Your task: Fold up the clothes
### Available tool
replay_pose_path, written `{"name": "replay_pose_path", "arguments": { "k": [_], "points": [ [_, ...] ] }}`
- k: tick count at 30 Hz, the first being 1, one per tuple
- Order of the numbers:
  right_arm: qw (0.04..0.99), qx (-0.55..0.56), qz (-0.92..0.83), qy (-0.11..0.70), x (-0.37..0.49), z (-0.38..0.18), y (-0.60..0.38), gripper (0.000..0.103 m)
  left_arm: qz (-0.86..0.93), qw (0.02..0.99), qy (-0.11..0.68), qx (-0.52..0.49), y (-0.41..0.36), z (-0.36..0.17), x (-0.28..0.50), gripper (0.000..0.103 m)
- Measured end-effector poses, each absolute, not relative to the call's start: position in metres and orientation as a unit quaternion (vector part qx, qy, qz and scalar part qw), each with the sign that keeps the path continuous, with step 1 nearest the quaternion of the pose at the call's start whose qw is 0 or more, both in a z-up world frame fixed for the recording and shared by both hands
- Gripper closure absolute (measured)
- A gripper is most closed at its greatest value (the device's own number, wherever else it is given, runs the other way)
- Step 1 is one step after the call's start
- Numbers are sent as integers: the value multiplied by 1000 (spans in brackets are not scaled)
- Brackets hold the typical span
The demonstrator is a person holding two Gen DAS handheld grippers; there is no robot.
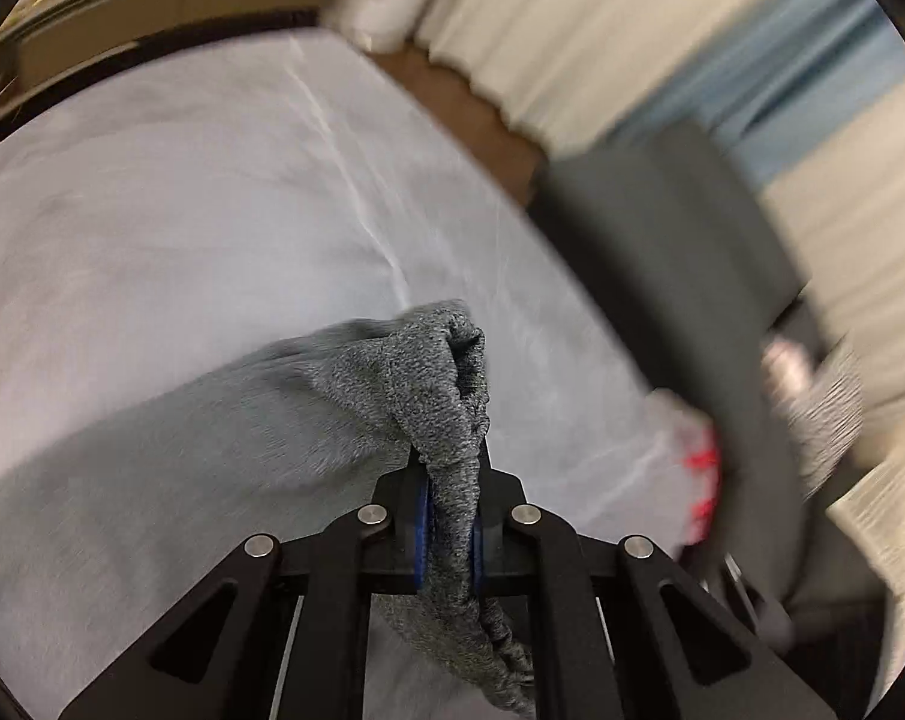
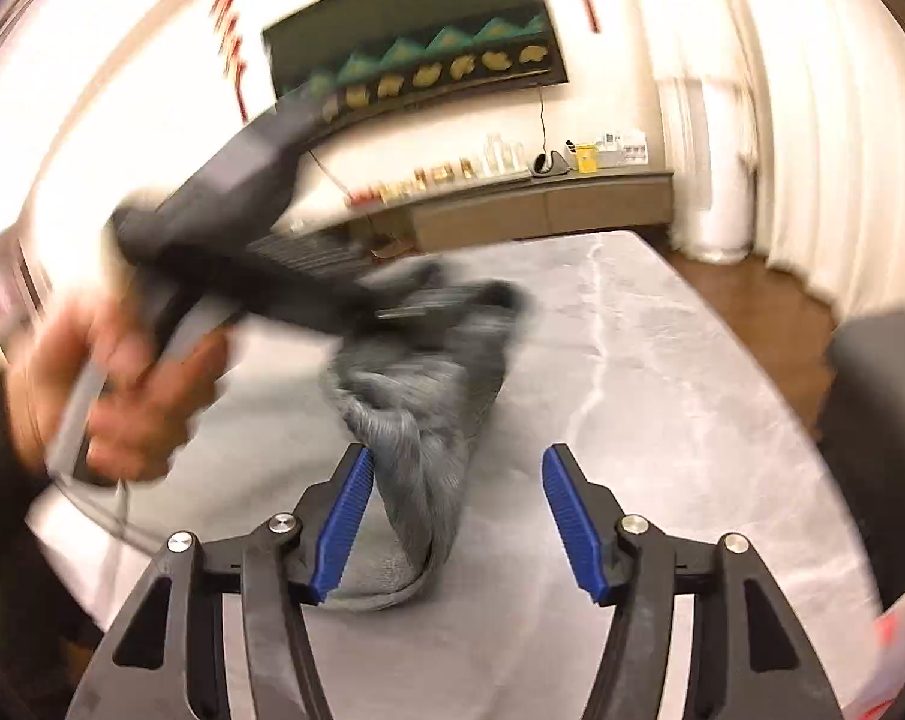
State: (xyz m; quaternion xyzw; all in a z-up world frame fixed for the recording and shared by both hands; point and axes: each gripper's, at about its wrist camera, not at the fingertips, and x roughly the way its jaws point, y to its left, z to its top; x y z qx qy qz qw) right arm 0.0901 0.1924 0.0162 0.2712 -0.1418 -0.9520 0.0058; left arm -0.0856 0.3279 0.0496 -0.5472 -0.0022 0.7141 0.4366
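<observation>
Lifting looks like the step in hand: the left gripper [image 1: 449, 516] is clamped on a bunched edge of the grey knit garment [image 1: 416, 384], cloth pinched between its blue pads [image 1: 421, 531] and trailing down past them toward the bottom of the left wrist view. Judgement: to do this well, keep the pinch firm on the bunched hem, raise until the cloth hangs free of the pale marbled surface [image 1: 182, 210], and bring the second grasp onto a matching edge or corner rather than mid-panel, so the piece spreads flat and does not twist. In the right wrist view the right gripper [image 2: 455, 516] stands wide, nothing between its pads [image 2: 569, 516]; the garment [image 2: 419, 420] lies just ahead of it, low centre of frame, a fold resting on the surface [image 2: 662, 390] close beside the left-hand pad, whether touching I cannot tell. From there the cloth rises toward the upper left, where a hand [image 2: 122, 384] holds the other tool; heavy blur there. Risk, as judged: closing on the fold would catch a double layer. Something white with red marks [image 1: 701, 468] sits at the right edge of the surface, too blurred to identify.
</observation>
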Motion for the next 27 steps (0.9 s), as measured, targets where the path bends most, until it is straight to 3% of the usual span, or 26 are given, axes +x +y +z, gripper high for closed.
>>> {"name": "replay_pose_path", "arguments": {
  "k": [3,6,9,13,15,18,23,27],
  "points": [
    [33,279,-939,-200,79,17,196,42,730,430,-93,-524,233,63,-84,95],
    [78,301,-926,-216,56,11,171,42,746,390,-156,-516,144,40,-82,90],
    [119,340,-911,-201,34,-5,134,42,742,321,-198,-554,89,-1,-83,59],
    [130,405,-898,-109,10,-33,78,48,739,313,-233,-549,69,-21,-83,54],
    [128,455,-879,-63,1,-56,60,56,749,305,-217,-547,72,-20,-86,54],
    [127,473,-872,-3,1,-64,47,55,783,279,-179,-527,74,-4,-86,54],
    [127,422,-897,-40,4,-43,63,56,807,293,-123,-498,77,32,-87,54],
    [136,457,-879,-20,-1,-62,49,56,808,267,-59,-522,109,0,-116,58]
  ]
}}
